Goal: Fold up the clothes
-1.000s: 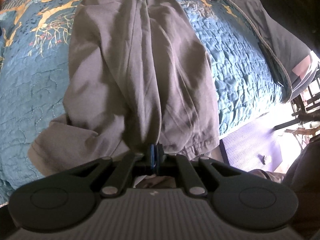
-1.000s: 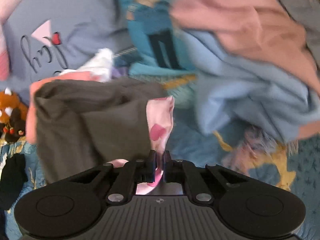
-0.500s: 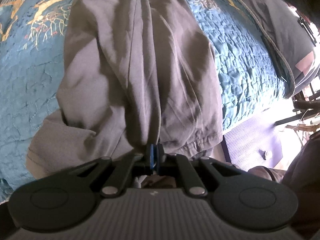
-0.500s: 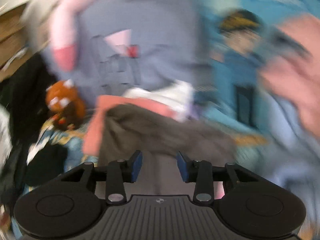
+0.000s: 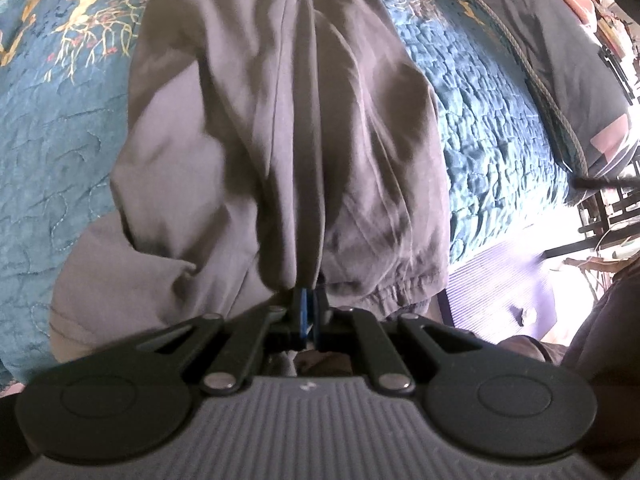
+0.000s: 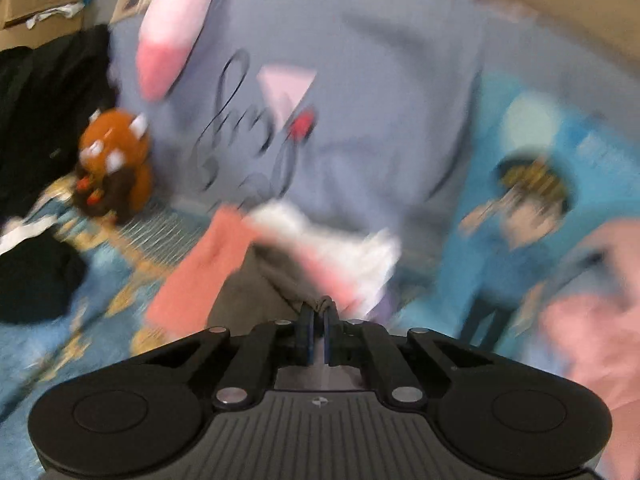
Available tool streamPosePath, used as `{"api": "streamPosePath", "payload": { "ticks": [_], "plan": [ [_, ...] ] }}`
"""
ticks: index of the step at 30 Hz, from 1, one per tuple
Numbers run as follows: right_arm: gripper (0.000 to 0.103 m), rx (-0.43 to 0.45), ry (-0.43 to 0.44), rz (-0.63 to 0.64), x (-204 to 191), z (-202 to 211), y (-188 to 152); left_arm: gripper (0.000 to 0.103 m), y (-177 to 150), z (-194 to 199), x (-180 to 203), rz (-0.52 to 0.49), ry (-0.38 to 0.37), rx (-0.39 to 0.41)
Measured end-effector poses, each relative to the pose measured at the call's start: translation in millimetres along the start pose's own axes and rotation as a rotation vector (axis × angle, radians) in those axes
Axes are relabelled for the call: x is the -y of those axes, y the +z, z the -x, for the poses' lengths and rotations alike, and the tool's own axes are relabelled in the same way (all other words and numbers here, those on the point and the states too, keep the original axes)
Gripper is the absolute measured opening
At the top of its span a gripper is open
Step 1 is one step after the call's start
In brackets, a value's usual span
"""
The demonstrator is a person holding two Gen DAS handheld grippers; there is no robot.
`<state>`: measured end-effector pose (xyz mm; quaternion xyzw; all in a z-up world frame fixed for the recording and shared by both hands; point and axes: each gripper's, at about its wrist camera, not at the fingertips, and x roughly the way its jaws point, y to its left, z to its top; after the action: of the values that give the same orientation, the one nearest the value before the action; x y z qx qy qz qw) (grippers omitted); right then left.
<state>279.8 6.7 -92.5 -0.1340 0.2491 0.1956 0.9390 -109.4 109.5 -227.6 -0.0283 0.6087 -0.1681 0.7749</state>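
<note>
Left wrist view shows our left gripper (image 5: 310, 308) pressed together on a bunched fold of the grey-brown garment (image 5: 280, 140), at the gathered hem end nearest us. From that pinch the cloth runs straight away from the tongs, its long axis lying up the middle of the view over the teal quilted bedspread (image 5: 60, 140), with the bed's edge and a purple mat (image 5: 500, 280) off to the right.

Right wrist view is blurred, but we can make out our right gripper (image 6: 318, 330) pinching a small bunch of what looks like the same grey-brown cloth, which lies just ahead of it. Its jaws have just been closing, and cloth is now caught between them. Beyond it lie a grey sweatshirt with script lettering (image 6: 340, 100), a salmon-pink piece (image 6: 200, 264), white cloth (image 6: 340, 240) and an orange plush toy (image 6: 116, 160) to the left.

We judge that each hand holds one end, so the garment spans between the two grippers along its length. The coming fold would turn on bringing one end over toward the other along that axis.
</note>
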Motion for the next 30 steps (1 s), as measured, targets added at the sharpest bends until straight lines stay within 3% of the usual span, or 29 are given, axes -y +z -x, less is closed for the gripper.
{"api": "streamPosePath", "payload": {
  "ticks": [2,6,12,14,16,18,23,27,30],
  "plan": [
    [0.004,-0.007,-0.008,0.011,0.8,-1.9,12.1,0.003,-7.0,0.6,0.8,0.012,0.006,0.004],
    [0.007,-0.147,0.012,-0.026,-1.4,-37.7,22.9,0.003,-13.6,0.3,-3.7,0.039,0.024,0.001],
    [0.009,-0.062,0.066,-0.212,1.7,-38.3,30.3,0.003,-20.3,-2.6,-11.6,0.053,0.055,-0.011],
    [0.019,-0.027,0.045,-0.229,6.2,-31.2,32.1,0.003,-17.7,-1.2,-14.1,0.056,0.058,-0.009],
    [0.042,-0.031,0.02,-0.241,14.2,-25.1,27.8,0.003,-20.0,-0.4,-14.3,0.058,0.057,-0.007],
    [0.043,-0.05,0.009,-0.239,21.5,-22.3,19.9,0.003,-22.0,0.4,-13.6,0.056,0.058,-0.006],
    [0.044,-0.064,0.049,-0.085,12.5,-24.7,1.4,0.003,-26.1,2.5,-12.6,0.05,0.06,-0.006],
    [0.044,-0.049,0.112,0.139,-27.8,-30.5,-1.7,0.003,-26.5,3.1,-13.6,0.051,0.053,-0.008],
    [0.044,-0.047,0.066,0.28,-60.5,-40.5,-3.1,0.003,-15.5,-5.2,-13.0,0.043,0.052,-0.011]
  ]
}}
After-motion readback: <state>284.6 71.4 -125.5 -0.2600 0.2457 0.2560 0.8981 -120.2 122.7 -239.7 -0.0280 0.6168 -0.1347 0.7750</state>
